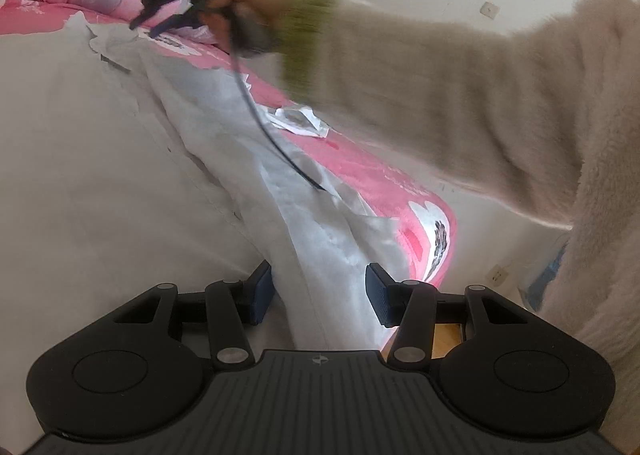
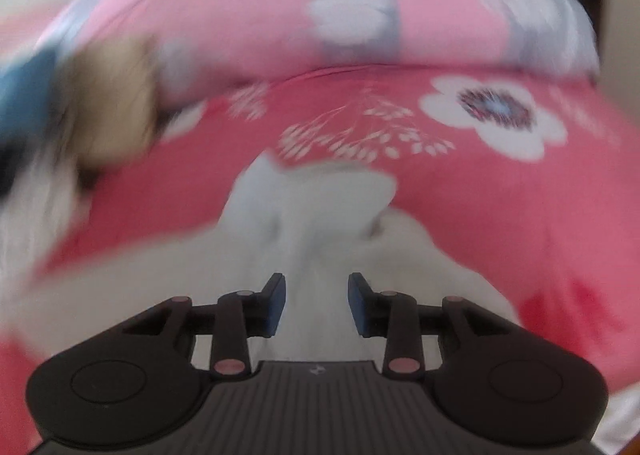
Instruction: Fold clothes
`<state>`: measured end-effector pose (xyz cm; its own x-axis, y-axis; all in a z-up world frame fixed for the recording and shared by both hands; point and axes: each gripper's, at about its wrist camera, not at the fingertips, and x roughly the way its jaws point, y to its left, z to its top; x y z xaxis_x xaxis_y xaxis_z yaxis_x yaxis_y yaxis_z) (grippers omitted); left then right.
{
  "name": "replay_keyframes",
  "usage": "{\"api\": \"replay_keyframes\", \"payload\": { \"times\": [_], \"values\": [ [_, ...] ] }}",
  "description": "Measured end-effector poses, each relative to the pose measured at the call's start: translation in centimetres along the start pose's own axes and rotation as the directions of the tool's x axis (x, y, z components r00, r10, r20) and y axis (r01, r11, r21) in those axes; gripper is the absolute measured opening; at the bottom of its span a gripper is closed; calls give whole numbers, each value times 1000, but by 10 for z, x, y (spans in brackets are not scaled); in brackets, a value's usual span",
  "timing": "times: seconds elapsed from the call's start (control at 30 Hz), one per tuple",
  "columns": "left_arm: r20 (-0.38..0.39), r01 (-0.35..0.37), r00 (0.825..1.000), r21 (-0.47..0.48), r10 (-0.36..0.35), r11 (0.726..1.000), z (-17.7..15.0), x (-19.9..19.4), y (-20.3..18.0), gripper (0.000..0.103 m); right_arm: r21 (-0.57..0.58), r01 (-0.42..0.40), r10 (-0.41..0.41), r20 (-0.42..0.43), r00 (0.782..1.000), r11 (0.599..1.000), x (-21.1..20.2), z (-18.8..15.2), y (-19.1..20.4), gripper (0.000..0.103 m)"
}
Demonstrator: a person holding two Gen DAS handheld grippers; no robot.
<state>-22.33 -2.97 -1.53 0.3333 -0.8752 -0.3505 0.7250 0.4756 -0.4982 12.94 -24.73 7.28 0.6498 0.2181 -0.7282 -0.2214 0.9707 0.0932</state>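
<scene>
Garment (image 1: pixel 320 247) beside paper scrap (image 1: pixel 298 119) on bedsheet (image 1: pixel 372 171)

Pale grey garment (image 1: pixel 304 223) spread along a pink floral bedsheet (image 1: pixel 380 179)

Left gripper (image 1: pixel 319 291) at bottom centre, blue pads (image 1: pixel 262 289) parted with a cloth fold between, contact unclear; right gripper (image 1: pixel 160 21) at upper left, blurred, over the garment's far end, held by a hand (image 1: pixel 244 1) in a fluffy beige sleeve (image 1: pixel 460 95); black cable (image 1: pixel 264 123) trailing down

Our left gripper (image 1: pixel 318 293) holds its jaws parted; our right gripper (image 2: pixel 316 303), blurred, seems parted too, its furry sleeve (image 1: pixel 460 103) outstretched.
</scene>
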Motion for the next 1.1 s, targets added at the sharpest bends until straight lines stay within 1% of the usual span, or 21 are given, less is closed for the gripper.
{"api": "replay_keyframes", "payload": {
  "times": [0.1, 0.17, 0.23, 0.3, 0.37, 0.4, 0.43, 0.53, 0.6, 0.67, 0.7, 0.73, 0.77, 0.8, 0.87, 0.9, 0.93, 0.97, 1.0, 1.03, 1.1],
  "values": [
    [6, -5, 1000, 11, 5, 1000, 1, 0, -1, 49, -204, 3, -13, -49, 999, 979, -26, -39, 39, 34],
    [8, -8, 1000, 17, 8, 1000, 2, 0, -2, 49, -275, 6, -21, -54, 998, 962, -39, -64, 54, 33],
    [8, -9, 1000, 21, 9, 1000, 1, 0, -2, 49, -247, 17, -27, -39, 999, 969, -47, -77, 49, 33],
    [8, -8, 1000, 23, 8, 1000, 0, 1, -2, 49, -158, 36, -45, -54, 998, 987, -45, -84, 29, 32],
    [6, -8, 1000, 22, 8, 1000, 0, 1, -2, 49, -81, 82, -90, -96, 991, 993, -35, -90, 7, 25],
    [6, -8, 1000, 22, 8, 1000, 2, 3, 0, 49, -68, 110, -117, -115, 986, 992, -31, -92, 0, 20],
    [6, -8, 1000, 22, 7, 1000, 3, 4, 1, 49, -54, 136, -142, -125, 982, 989, -28, -94, -8, 19],
    [5, -7, 1000, 26, 7, 1000, 7, 10, 6, 49, -1, 144, -144, -99, 985, 990, -36, -91, -18, 17],
    [3, -7, 1000, 32, 7, 999, 8, 14, 9, 49, 7, 105, -104, -74, 992, 994, -44, -87, -10, 18],
    [2, -8, 1000, 36, 8, 999, 10, 16, 10, 49, -4, 73, -74, -62, 995, 997, -50, -86, 3, 21],
    [2, -8, 1000, 36, 8, 999, 11, 18, 12, 49, -31, 69, -71, -68, 995, 997, -50, -88, 12, 30],
    [2, -8, 1000, 35, 8, 999, 12, 19, 13, 49, -58, 64, -68, -73, 995, 996, -50, -90, 21, 49],
    [1, -8, 1000, 33, 8, 999, 14, 20, 15, 49, -87, 61, -68, -79, 995, 994, -49, -92, 30, 53],
    [1, -8, 1000, 33, 8, 999, 15, 21, 15, 49, -119, 66, -76, -87, 993, 991, -47, -96, 38, 53],
    [1, -7, 1000, 30, 7, 1000, 17, 21, 17, 49, -155, 86, -102, -103, 989, 984, -40, -103, 45, 46],
    [1, -7, 1000, 29, 7, 1000, 17, 21, 17, 50, -140, 81, -97, -108, 989, 987, -38, -105, 43, 32],
    [1, -6, 1000, 27, 6, 1000, 17, 21, 18, 49, -105, 69, -80, -105, 991, 992, -38, -105, 37, 15],
    [1, -6, 1000, 26, 6, 1000, 18, 21, 19, 49, -68, 55, -61, -99, 993, 996, -39, -105, 32, 9],
    [1, -5, 1000, 25, 5, 1000, 19, 22, 20, 49, -22, 34, -35, -85, 996, 999, -44, -104, 25, 5],
    [1, -5, 1000, 26, 5, 1000, 20, 22, 20, 49, 33, 5, -2, -69, 998, 999, -48, -103, 17, 4],
    [0, -5, 1000, 28, 5, 1000, 21, 22, 21, 49, 199, -100, 107, -26, 994, 975, -55, -105, -8, 4]
  ]
}}
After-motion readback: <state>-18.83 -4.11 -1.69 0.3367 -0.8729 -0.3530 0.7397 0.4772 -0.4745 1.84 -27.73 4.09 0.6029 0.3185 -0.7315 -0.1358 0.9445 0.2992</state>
